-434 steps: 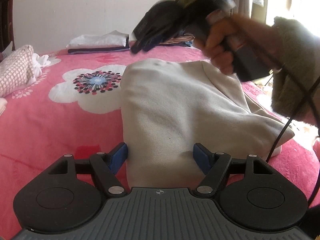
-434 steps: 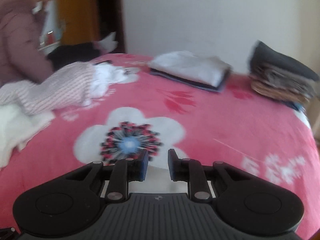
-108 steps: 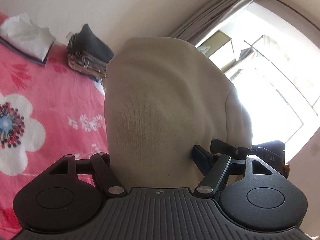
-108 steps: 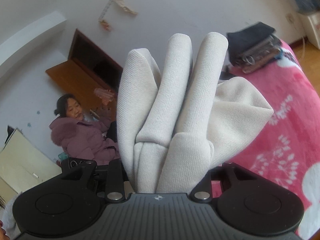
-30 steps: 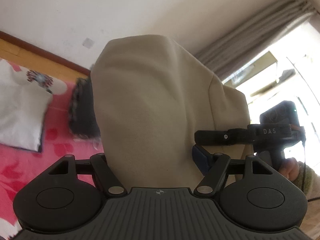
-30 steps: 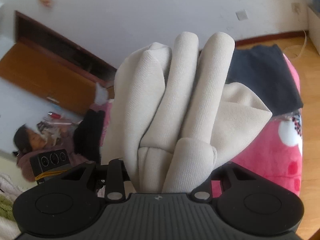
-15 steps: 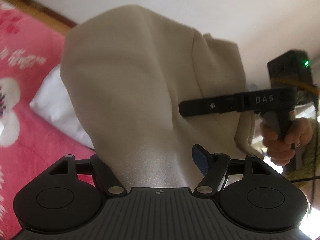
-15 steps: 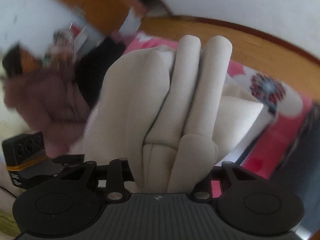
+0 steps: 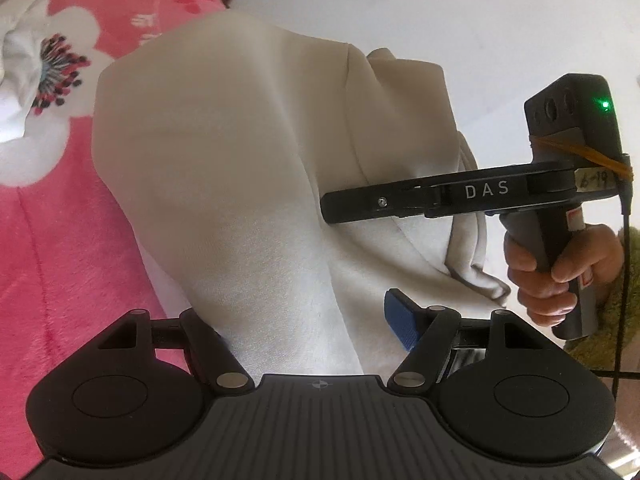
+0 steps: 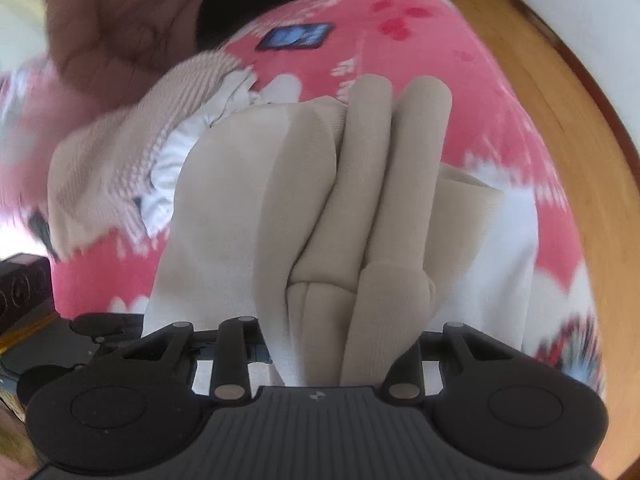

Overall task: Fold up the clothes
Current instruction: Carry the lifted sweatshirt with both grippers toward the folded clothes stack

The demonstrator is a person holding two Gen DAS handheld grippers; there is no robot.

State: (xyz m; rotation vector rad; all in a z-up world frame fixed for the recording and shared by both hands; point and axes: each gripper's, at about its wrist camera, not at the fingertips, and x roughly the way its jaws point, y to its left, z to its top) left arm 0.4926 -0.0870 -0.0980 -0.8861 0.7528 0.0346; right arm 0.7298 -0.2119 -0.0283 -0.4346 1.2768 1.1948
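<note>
Fingers of the left gripper [image 9: 316, 320] and right gripper [image 10: 324, 344] are clamped on the folded cream garment [image 9: 224, 168], which is held above the pink floral blanket [image 9: 60, 240].

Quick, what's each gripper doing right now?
Left gripper: shut on the beige garment.
Right gripper: shut on a bunched fold of the same garment.

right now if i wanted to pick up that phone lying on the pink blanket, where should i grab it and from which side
Take the phone by its two long edges, coming from straight above. It lies flat and face up on the pink blanket with bare blanket around it, so the long sides look reachable. Both grippers are shut on the beige garment, so that probably gets set down first.
</note>
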